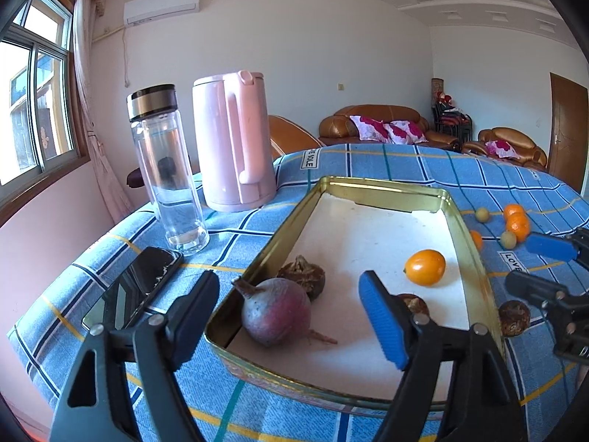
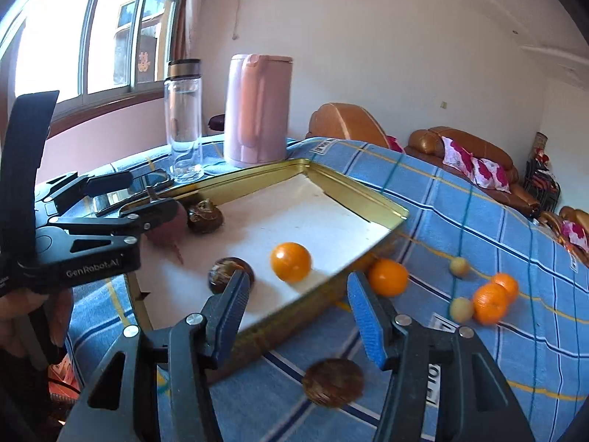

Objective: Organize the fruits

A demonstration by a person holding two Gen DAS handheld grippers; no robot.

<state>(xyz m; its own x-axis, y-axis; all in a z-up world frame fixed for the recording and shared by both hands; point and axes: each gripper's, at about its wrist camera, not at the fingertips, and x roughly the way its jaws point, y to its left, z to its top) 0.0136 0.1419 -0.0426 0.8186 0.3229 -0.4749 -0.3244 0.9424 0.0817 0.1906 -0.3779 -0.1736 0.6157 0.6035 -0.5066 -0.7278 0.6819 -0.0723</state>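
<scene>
Nearest the right wrist lens, we record the right gripper [image 2: 294, 313] with its ribbed blue pads standing apart and nothing between them; a round, brown, rough-shelled fruit [image 2: 333, 381] lies on the cloth just below and ahead of the gap, outside the tin tray [image 2: 368, 199]. That is the relation we judge decisive: this fruit sits directly under the right claw and beside the tray's near wall, so the right hand is the nearer one and a short descent would bracket it. Being near-spherical, it offers no long axis to align with.

We note the left gripper [image 1: 291, 313] also parted, holding nothing, poised over the tray's near corner above a purple-red, bulbous, tapered root-like piece [image 1: 276, 311], which rests on the white liner touching a wrinkled brown fruit [image 1: 303, 276].

Inside the tray we also find a glossy smooth orange fruit [image 1: 425, 267] and another brown one [image 2: 230, 272]. Still loose on the blue checked cloth [image 2: 478, 221] are an orange fruit [image 2: 388, 276] just beside the tray wall, two dimpled mandarins [image 2: 495, 298] and two small pale round fruits [image 2: 460, 309]

Tray walls are thin gilt metal, hard and slippery; the brown shell looks coarse and should grip well
</scene>
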